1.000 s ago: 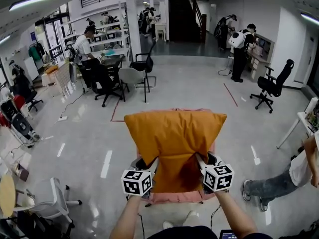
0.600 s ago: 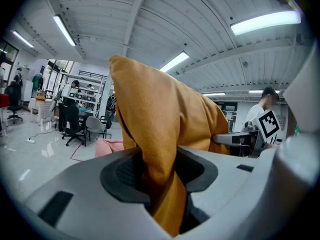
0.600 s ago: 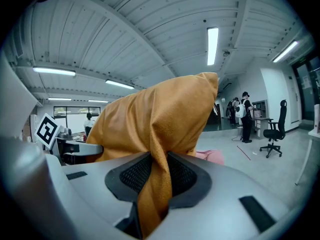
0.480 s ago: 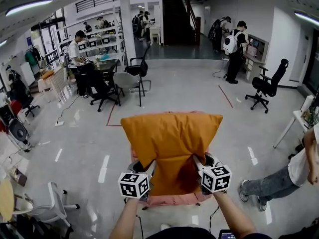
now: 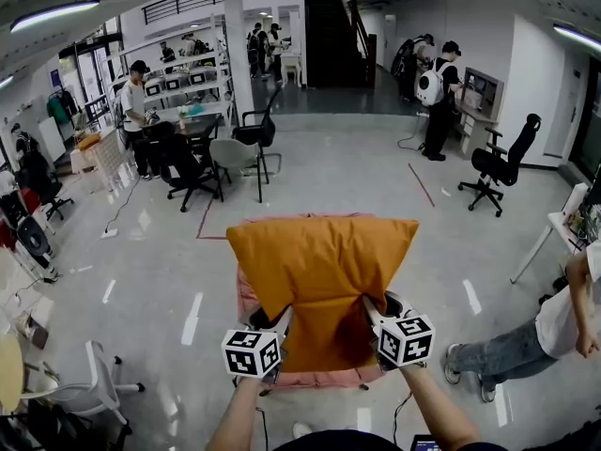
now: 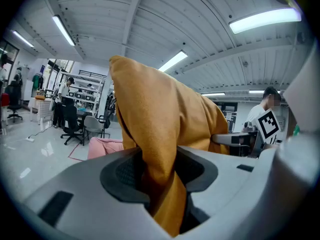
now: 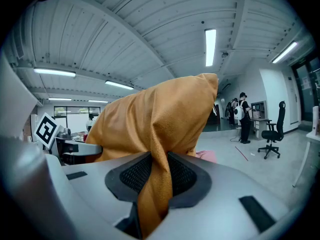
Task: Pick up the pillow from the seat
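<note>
An orange pillow (image 5: 321, 271) hangs in the air above a pink seat (image 5: 246, 301), held up by both grippers at its lower edge. My left gripper (image 5: 284, 319) is shut on the pillow's lower left side; in the left gripper view the orange cloth (image 6: 160, 149) is pinched between the dark pads. My right gripper (image 5: 368, 310) is shut on the lower right side, with a fold of the pillow (image 7: 159, 169) squeezed between its pads. The pillow hides most of the seat.
The pink seat stands on a glossy grey floor. A person's leg in jeans (image 5: 493, 357) lies at the right. Office chairs (image 5: 496, 165) and desks with people (image 5: 141, 101) stand farther off; a white chair (image 5: 94, 388) is at the lower left.
Both grippers have carried the pillow a little toward me and slightly up from the seat. The grips on the cloth are unchanged.
</note>
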The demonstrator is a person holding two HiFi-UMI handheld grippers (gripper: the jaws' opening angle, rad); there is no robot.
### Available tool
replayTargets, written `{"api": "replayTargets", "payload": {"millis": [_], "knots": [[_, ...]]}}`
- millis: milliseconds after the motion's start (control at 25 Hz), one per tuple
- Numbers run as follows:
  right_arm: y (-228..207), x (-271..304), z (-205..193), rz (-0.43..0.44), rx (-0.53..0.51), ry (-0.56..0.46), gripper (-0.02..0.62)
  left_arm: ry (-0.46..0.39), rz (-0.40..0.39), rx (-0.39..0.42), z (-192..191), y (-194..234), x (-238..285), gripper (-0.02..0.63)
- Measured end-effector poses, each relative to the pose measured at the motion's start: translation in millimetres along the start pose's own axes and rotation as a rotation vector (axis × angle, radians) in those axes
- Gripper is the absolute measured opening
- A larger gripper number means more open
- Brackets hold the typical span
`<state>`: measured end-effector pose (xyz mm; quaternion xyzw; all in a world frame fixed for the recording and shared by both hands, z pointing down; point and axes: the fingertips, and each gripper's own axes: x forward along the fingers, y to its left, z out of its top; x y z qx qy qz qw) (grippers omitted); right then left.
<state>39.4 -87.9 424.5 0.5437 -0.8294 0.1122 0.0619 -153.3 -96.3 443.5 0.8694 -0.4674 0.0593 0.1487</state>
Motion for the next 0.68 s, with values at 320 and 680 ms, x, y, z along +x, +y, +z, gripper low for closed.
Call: {"api": "replayTargets", "payload": {"millis": [320, 680], "knots": [[-2.9, -8.1, -1.0, 0.017, 0.006, -0.006, 0.109, -0.005, 0.015, 0.005, -1.0, -10.0, -5.0, 0.176], [-5.1, -14.1, -3.3, 0.016, 0.008, -0.010, 0.109, -0.005, 0.023, -0.001, -5.2, -17.6, -8.8, 0.176]]}}
